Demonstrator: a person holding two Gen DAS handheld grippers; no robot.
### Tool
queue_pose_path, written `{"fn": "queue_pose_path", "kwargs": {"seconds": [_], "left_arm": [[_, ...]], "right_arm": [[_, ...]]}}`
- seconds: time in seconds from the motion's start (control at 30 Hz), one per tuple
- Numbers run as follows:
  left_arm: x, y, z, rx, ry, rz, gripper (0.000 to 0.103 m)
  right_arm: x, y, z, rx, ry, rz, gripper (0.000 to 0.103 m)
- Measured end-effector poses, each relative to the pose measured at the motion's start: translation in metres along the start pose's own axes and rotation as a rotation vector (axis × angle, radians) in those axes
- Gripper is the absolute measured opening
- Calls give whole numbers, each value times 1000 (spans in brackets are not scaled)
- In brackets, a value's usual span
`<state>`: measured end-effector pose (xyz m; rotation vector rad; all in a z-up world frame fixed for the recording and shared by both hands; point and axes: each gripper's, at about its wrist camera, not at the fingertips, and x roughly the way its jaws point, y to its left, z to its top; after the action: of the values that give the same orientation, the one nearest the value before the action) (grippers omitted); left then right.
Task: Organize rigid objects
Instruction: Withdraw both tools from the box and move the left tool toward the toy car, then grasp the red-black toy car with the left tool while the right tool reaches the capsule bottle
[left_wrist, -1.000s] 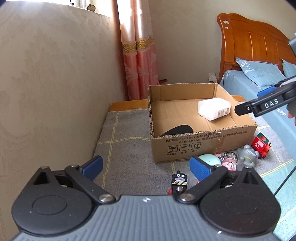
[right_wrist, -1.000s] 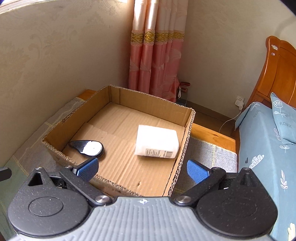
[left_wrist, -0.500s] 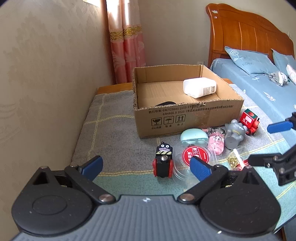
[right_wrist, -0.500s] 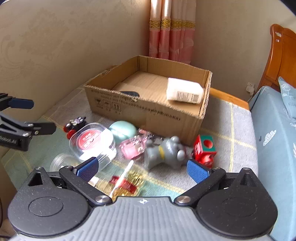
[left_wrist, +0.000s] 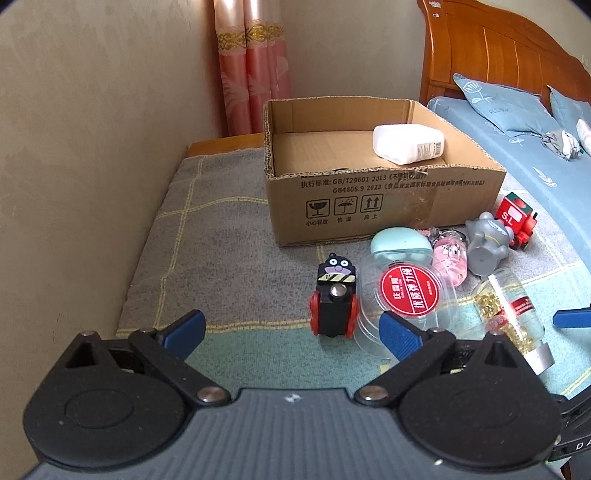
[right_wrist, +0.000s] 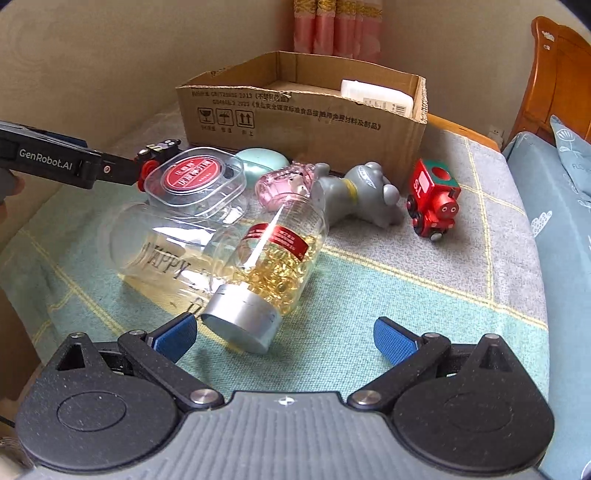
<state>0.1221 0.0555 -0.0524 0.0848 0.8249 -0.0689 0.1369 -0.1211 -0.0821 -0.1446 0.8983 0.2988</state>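
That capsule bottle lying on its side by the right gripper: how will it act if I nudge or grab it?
The capsule bottle looks round and lies on its side, so a nudge would probably roll it. Its clear wall seems smooth, perhaps slippery for the right gripper. The loose golden capsules would likely shift when tilted.

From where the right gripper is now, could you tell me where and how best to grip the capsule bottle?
Grip the capsule bottle across its clear body just above the silver cap, coming from the cap end, where the right gripper already faces it, jaws open. It lies on its side, cap toward the gripper. The empty jar seems to touch its left side, so the left finger has little room.
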Motion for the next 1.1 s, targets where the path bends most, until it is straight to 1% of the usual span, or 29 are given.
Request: {"fn": "queue_pose_path", "kwargs": {"seconds": [0.07, 0.2, 0.37, 0.47, 0.57, 0.63, 0.8, 0.9, 1.0, 1.1], "left_arm": [[6, 1, 0, 3, 9, -3, 100], [12, 9, 4, -34, 6, -12, 100], [20, 22, 9, -60, 2, 7, 101], [25, 30, 11, -74, 4, 44, 101], [33, 38, 12, -75, 24, 117, 101], [37, 43, 12, -78, 29, 141, 101], [40, 46, 12, -91, 36, 128, 101], [41, 44, 13, -73, 33, 98, 101], [46, 39, 17, -44, 21, 88, 101], [55, 33, 22, 3, 4, 61, 101]], "right_arm": [[0, -8, -4, 30, 10, -1, 103], [-3, -22, -13, 50, 8, -58, 103], [-7, -29, -21, 36, -15, -49, 103], [-7, -30, -23, 22, -28, -39, 103], [-7, -30, -23, 21, -36, -37, 103], [-7, -30, -23, 25, -37, -41, 103], [-6, -40, -22, 91, -45, -99, 103], [-5, -56, -21, 140, -45, -140, 103], [-4, -62, -21, 147, -43, -144, 103], [-4, -62, -21, 139, -45, -141, 103]]}}
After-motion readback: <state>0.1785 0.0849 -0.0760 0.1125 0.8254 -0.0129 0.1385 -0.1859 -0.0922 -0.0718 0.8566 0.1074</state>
